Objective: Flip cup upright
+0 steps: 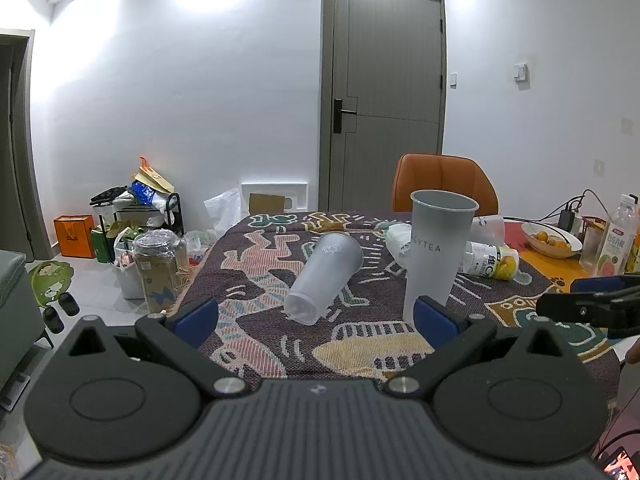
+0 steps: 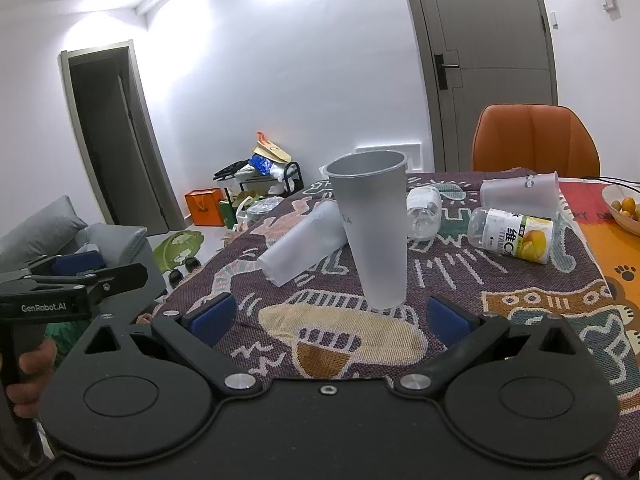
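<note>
Both grippers, left (image 1: 316, 316) and right (image 2: 328, 316), released, empty. Tipped cup (image 1: 324, 278): grasp mid-body, rotate base downward clear of upright cup (image 1: 436, 252).

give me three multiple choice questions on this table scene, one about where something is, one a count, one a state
1. Where does the fallen frosted plastic cup lie relative to the upright grey tall cup, in the left wrist view?
A. to its left
B. to its right
C. inside it

2. How many orange padded chairs stand behind the table?
A. one
B. two
C. three

3. How is the left gripper?
A. shut on a cup
B. open, holding nothing
C. shut on a bottle

Answers: 1 A, it lies on the patterned woven cloth left of the upright cup. 2 A, one chair shows. 3 B, its blue pads stand wide apart, empty.
</note>
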{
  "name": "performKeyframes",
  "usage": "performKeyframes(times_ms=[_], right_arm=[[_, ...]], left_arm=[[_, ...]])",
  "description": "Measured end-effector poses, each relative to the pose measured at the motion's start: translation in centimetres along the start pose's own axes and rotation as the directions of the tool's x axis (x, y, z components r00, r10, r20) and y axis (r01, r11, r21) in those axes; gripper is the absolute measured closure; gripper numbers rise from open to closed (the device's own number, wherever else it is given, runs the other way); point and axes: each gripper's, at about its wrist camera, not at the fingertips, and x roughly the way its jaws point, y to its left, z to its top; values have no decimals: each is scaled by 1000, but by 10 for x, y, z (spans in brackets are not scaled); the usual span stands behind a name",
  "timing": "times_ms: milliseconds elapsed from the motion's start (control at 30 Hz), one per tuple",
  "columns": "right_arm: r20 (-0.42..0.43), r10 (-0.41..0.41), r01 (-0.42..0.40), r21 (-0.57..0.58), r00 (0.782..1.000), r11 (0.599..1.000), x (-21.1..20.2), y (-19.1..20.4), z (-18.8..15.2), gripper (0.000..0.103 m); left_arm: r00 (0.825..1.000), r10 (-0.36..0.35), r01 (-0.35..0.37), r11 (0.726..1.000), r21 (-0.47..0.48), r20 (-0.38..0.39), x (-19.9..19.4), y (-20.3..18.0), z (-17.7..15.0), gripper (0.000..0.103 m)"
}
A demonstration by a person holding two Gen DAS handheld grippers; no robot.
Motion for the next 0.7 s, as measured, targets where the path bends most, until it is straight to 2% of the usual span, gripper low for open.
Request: performKeyframes(times_ms=[700], right_arm=[[-3,0,0,1,1000,1000,1,1,0,0]], left_arm=[[1000,-2,2,1000,4,5,-1,0,-2,0]])
